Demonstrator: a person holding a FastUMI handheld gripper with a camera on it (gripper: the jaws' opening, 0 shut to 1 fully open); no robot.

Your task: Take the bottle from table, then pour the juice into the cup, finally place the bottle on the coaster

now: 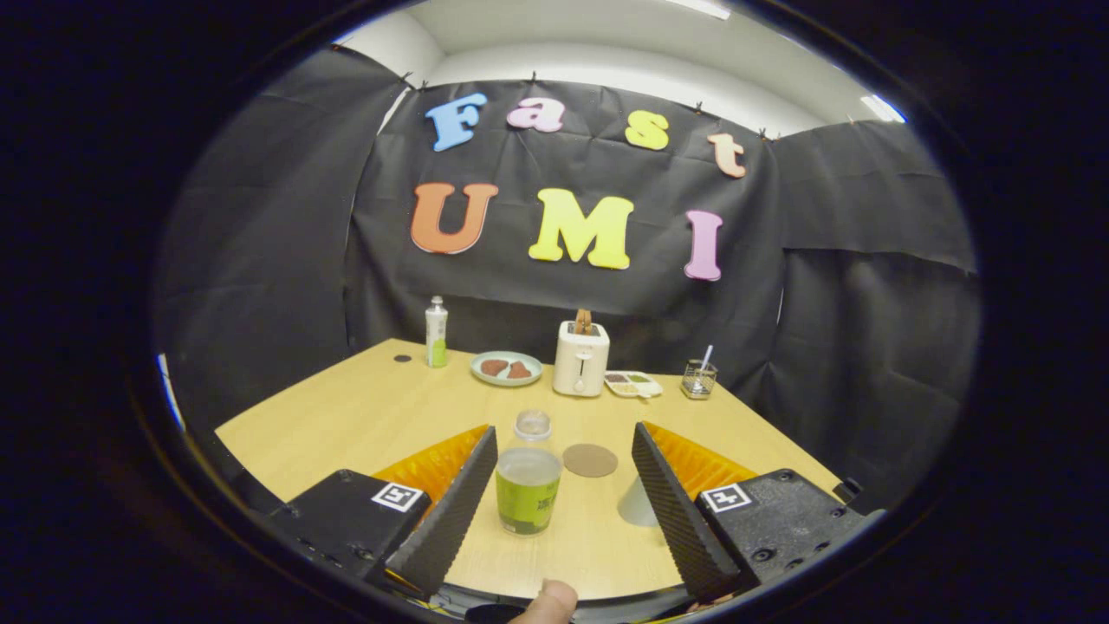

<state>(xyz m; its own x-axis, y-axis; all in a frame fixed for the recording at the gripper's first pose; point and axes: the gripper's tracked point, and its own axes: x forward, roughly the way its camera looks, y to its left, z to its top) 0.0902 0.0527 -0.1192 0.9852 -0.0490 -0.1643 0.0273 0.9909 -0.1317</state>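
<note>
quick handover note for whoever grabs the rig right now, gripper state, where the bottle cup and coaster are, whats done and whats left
Gripper: open, fingers spread, holding nothing.
Bottle: upright on the table, between the fingers, nearer the left one; neither finger touches it.
Cup: pale, on the table just inside the right finger, partly hidden by it.
Coaster: round, brown, flat on the table just beyond the bottle, to its right, nothing on it.
Done: gripper lined up on the bottle.
Left: shut on the bottle, lift, pour into the cup, set the bottle on the coaster.

a staged recording booth, not a real kitchen: black cloth walls pinned up beneath a plain ceiling, with a toaster point(580, 358) and plate point(506, 368) on a wooden table point(364, 416).
</note>
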